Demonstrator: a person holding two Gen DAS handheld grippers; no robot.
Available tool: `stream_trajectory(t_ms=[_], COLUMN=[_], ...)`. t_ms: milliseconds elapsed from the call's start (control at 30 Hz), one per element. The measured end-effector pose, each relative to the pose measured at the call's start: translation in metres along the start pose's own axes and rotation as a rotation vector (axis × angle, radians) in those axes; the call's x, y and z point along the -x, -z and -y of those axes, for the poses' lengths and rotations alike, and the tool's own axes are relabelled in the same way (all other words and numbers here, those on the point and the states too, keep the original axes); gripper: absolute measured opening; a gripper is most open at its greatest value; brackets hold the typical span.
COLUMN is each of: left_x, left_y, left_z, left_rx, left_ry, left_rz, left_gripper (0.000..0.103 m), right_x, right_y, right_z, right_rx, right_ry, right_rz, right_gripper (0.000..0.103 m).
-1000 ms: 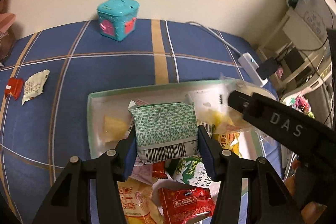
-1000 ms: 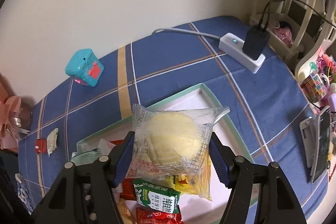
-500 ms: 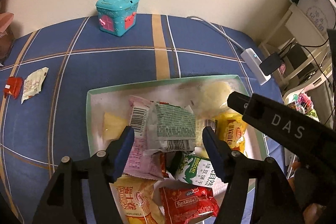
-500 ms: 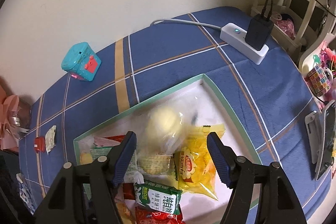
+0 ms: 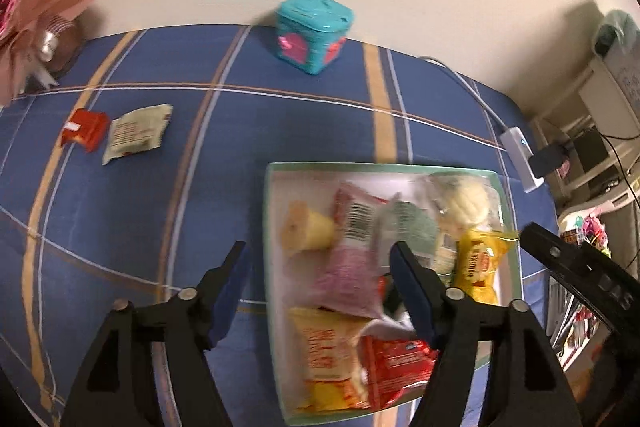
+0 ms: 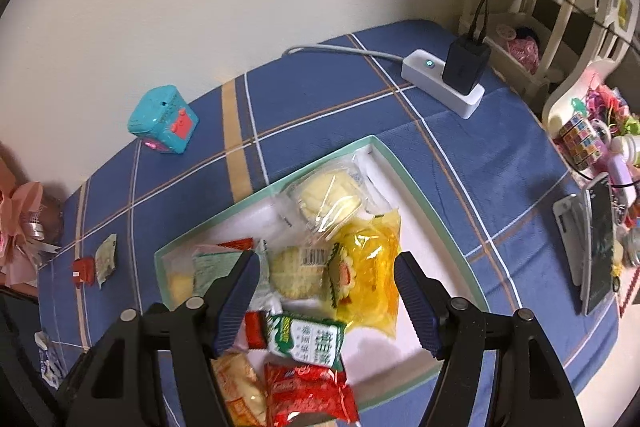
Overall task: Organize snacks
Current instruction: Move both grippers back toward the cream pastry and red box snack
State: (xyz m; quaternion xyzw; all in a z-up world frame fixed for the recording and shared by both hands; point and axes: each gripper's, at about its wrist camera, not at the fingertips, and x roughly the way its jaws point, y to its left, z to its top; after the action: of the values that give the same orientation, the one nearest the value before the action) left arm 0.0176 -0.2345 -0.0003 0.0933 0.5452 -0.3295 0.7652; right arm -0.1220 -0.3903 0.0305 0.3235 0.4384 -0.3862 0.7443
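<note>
Green-rimmed tray (image 6: 424, 195) on blue cloth (image 5: 240, 155) holds most snacks. Two strays, red packet (image 5: 85, 135) & pale packet (image 5: 138, 133), seen well apart from tray, far left. Left gripper (image 5: 318, 287) & right gripper (image 6: 326, 301): both spread wide, nothing held. Judged next: left gripper is brought over red packet, lowered flat, closed across short side.

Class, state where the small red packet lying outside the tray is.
The small red packet lies on the blue cloth, far left in the left wrist view, touching a pale green packet, well left of the tray.
</note>
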Motion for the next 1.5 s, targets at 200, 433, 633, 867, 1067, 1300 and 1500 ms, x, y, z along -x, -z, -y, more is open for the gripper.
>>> stream_trajectory(t_ms=[200, 433, 633, 867, 1067, 1300, 1500], left_x=[0.013, 0.027, 0.032, 0.037, 0.040, 0.047, 0.057], left_y=[-0.001, -0.002, -0.005, -0.011, -0.014, -0.017, -0.017], left_z=[-0.020, -0.034, -0.044, -0.072, -0.105, -0.148, -0.189], left_rx=[0.025, 0.040, 0.035, 0.080, 0.111, 0.131, 0.187], left_ry=[-0.013, -0.022, -0.045, -0.079, -0.151, -0.243, -0.280], left_rz=[0.017, 0.056, 0.088, 0.136, 0.163, 0.158, 0.155], left_gripper=[0.078, 0.088, 0.096, 0.103, 0.103, 0.103, 0.103], right_x=[0.023, 0.044, 0.040, 0.032, 0.025, 0.019, 0.015], right_y=[0.013, 0.021, 0.029, 0.032, 0.034, 0.048, 0.057], right_z=[-0.016, -0.024, -0.030, -0.040, -0.059, -0.104, -0.145], right_rx=[0.043, 0.070, 0.081, 0.092, 0.107, 0.173, 0.236], right_ry=[0.017, 0.028, 0.036, 0.039, 0.032, -0.008, -0.036], right_rz=[0.027, 0.059, 0.041, 0.041, 0.032, 0.019, 0.009], right_gripper=[0.073, 0.078, 0.090, 0.103, 0.103, 0.103, 0.103])
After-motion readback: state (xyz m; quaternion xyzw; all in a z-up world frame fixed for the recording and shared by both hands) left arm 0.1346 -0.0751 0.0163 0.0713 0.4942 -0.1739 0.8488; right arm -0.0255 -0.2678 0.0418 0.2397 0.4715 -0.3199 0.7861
